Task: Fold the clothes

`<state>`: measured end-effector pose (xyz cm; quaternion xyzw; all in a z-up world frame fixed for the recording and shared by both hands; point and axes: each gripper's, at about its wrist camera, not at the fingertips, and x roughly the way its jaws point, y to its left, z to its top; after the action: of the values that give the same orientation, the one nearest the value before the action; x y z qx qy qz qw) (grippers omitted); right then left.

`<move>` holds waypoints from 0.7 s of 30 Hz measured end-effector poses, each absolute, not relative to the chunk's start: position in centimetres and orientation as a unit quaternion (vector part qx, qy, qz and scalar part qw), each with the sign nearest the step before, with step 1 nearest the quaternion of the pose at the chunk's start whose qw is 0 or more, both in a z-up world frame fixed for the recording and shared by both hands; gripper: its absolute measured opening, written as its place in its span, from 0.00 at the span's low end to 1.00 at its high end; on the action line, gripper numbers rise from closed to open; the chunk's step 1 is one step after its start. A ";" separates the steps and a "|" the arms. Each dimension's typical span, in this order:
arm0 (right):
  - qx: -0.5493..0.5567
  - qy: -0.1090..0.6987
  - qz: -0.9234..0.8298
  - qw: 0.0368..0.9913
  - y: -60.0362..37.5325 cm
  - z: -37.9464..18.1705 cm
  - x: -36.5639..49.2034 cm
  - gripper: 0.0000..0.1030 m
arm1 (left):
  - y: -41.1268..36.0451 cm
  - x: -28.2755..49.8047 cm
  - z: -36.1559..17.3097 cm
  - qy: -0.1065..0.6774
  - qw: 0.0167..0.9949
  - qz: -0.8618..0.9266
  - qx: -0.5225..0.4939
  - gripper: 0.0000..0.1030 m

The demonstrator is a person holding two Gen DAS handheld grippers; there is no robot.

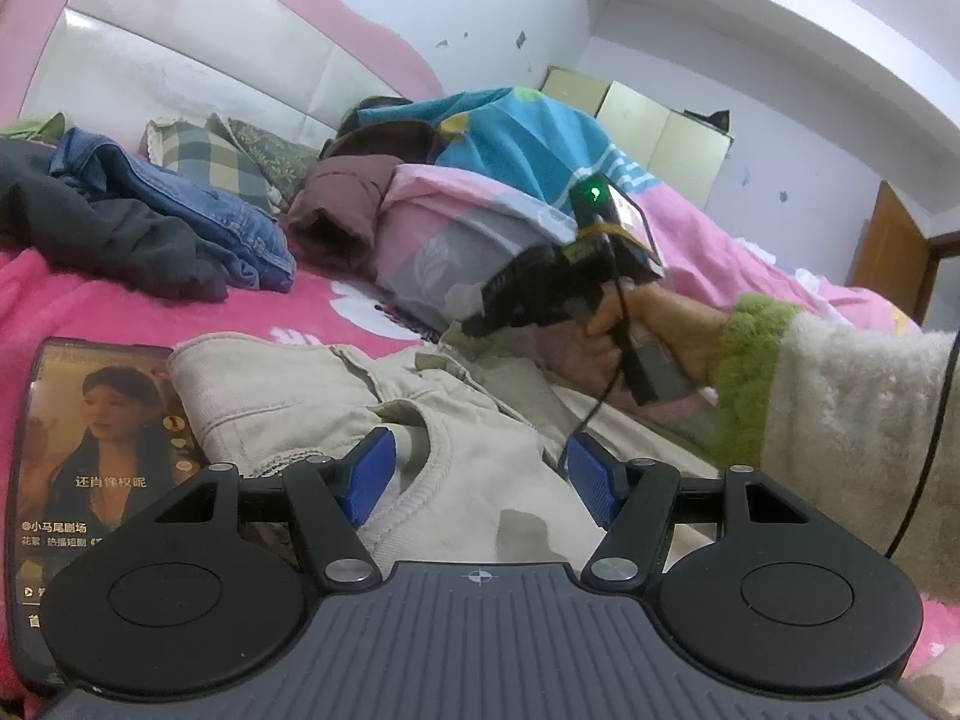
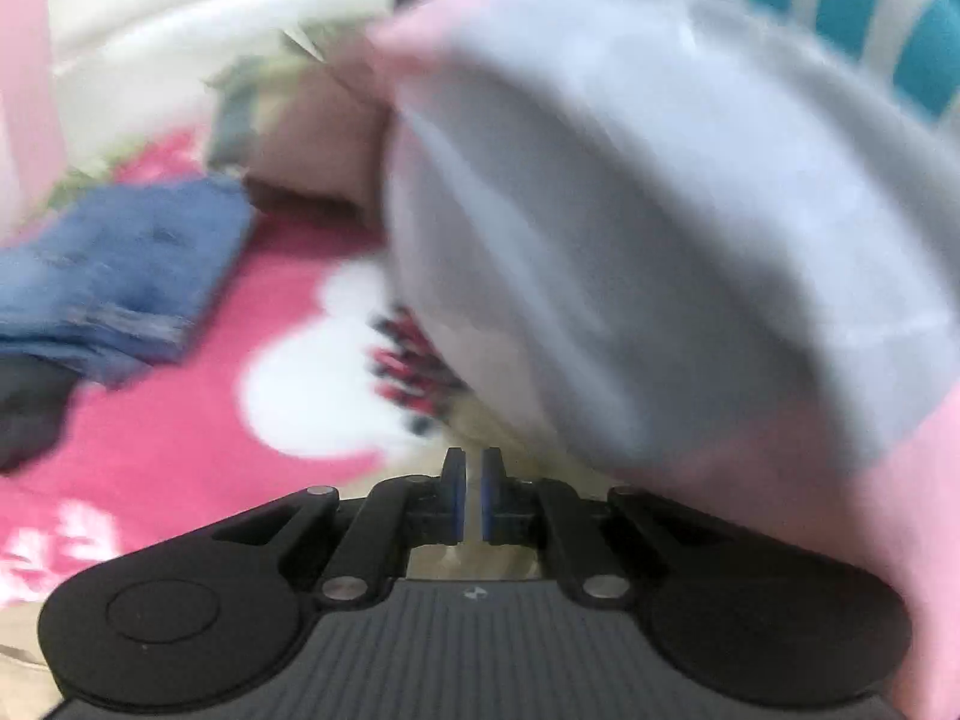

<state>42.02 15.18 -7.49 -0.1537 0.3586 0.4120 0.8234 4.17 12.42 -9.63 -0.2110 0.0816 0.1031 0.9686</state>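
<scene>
**A:** What is on the far left?

**B:** A phone lies flat on the pink blanket, with its screen lit. Behind it is a dark garment, and blue jeans are piled on top of that.

**A:** And in the middle?

**B:** The cream garment is spread on the blanket, right next to the phone. The left gripper sits low over it. Its jaws are wide, with blue pads on each side of a cream fold. I cannot tell if the pads touch the cloth.

**A:** What comes after that?

**B:** A big pink and grey quilt is heaped behind the cream garment. The right gripper points down at the garment's far edge, just by the quilt. In its own blurry view its jaws are nearly together, with just a thin gap. I cannot tell if cloth is pinched in there.

**A:** And on the far right?

**B:** A hand holds that gripper, with a fluffy cream sleeve and a green cuff.
</scene>
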 end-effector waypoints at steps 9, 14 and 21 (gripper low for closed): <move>-0.098 0.424 0.407 0.803 15.4 -8.1 42.0 0.02 | 12.0 3.1 -9.1 0.048 0.973 0.102 -0.201 0.62; -0.140 0.425 0.530 0.720 13.8 -3.3 35.9 0.29 | 11.3 2.7 -8.6 0.031 0.978 0.105 -0.178 0.63; -0.286 0.432 0.566 0.641 17.9 -6.9 31.4 0.43 | 11.5 2.8 -8.8 0.047 0.976 0.124 -0.171 0.63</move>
<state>31.36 17.93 -6.92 -0.2862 0.4320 0.5656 0.6415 2.77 11.49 -8.77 -0.1708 0.0466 0.1236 0.9764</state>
